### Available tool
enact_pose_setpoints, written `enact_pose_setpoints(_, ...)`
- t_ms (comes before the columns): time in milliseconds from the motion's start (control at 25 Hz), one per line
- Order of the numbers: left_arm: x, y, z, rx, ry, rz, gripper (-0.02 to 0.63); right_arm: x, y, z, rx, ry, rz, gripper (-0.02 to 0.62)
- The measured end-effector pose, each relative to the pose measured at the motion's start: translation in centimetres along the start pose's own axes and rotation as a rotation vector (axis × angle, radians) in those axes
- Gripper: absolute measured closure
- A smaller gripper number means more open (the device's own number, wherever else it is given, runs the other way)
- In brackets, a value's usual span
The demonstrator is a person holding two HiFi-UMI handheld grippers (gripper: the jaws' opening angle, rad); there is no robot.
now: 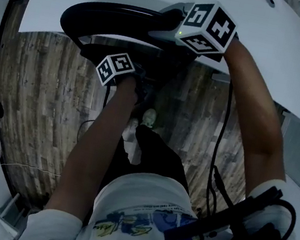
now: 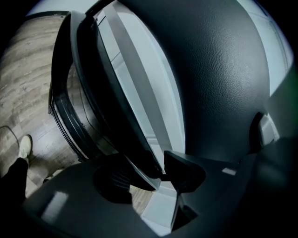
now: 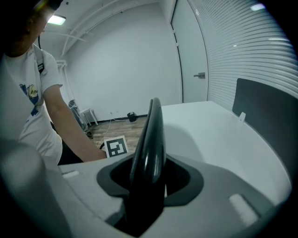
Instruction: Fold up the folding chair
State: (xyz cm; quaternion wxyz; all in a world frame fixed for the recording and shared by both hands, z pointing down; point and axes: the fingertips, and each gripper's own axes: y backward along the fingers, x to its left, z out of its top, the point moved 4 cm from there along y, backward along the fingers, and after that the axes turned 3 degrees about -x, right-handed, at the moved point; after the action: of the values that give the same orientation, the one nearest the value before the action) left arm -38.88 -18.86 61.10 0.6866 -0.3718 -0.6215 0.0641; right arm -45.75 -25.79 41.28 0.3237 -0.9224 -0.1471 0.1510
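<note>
The left tool (image 2: 156, 179) is released. Its 2 jaws stand apart around a thin black edge of the chair (image 1: 75, 17), and floor shows through the gap beside that edge. The chair stands on the wooden floor (image 1: 38, 102) between the person and the white desk (image 1: 275, 64), its top beside the desk's near edge, and it looks close to flat. The right tool (image 3: 144, 186) is released too, its jaws loose on either side of the chair's upright rim.

With neither tool pinching, nothing seems to steady the chair. I judge it could tip left or right, knock the desk, or drop toward the shoe (image 1: 149, 116) near its foot. The 2 halves might also swing open again. If a tool closed askew, the glossy rim could slip out.
</note>
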Motion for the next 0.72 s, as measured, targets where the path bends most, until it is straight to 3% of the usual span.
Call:
enact_pose_setpoints(360, 0.4, 1.4, 0.6, 0.006, -0.052, 0.054, 0.383, 0.2, 1.8, -0.4, -0.01, -0.003, -0.064, 0.439)
enact_pose_setpoints(720, 0.5, 4.3, 1.2, 0.024, -0.158, 0.084, 0.38, 1.0, 3.2, -0.7, -0.044, -0.038, -0.175, 0.416)
